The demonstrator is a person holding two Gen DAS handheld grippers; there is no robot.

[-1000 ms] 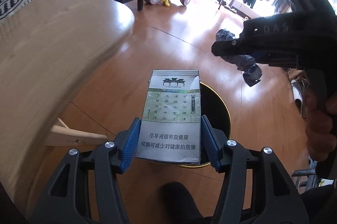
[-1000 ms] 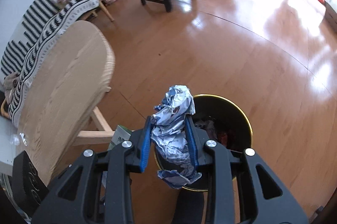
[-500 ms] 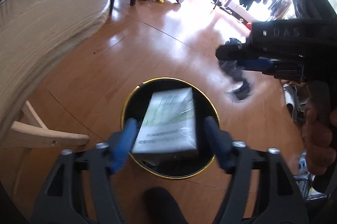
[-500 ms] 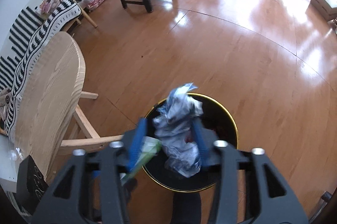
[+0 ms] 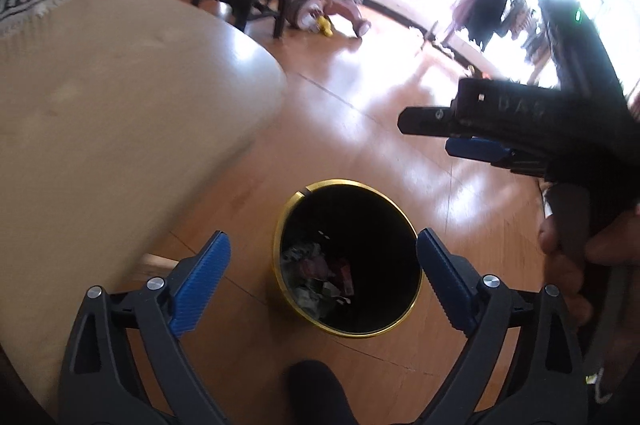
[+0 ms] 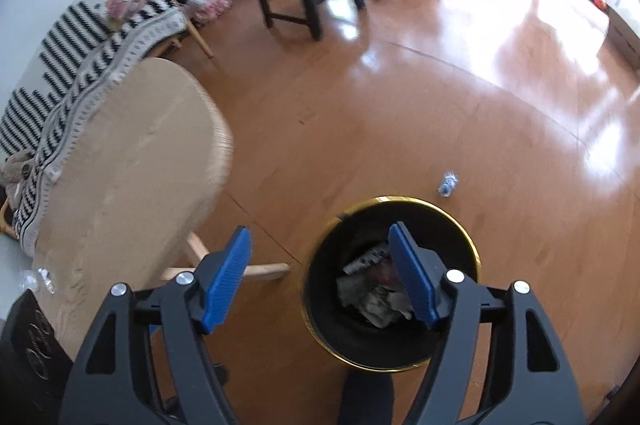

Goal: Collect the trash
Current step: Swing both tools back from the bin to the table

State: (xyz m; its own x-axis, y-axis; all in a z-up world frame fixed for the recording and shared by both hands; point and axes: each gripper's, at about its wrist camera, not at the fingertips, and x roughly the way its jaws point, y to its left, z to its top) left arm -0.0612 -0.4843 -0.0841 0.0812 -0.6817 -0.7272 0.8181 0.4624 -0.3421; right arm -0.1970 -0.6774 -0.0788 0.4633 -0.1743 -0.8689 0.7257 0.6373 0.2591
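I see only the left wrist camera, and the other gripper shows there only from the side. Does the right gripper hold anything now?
Observer: No. The right gripper is open and there is nothing between its pads. Its jaws have just been opening above the bin.
Operator: Good. Is any trash lying outside the bin that I cannot see?
Observer: Yes. One small blue-and-white scrap lies on the floor, just beyond the bin's far rim and apart from it.
Operator: On which side, compared with the table?
Observer: On the side away from the wooden table, towards the bright part of the floor.
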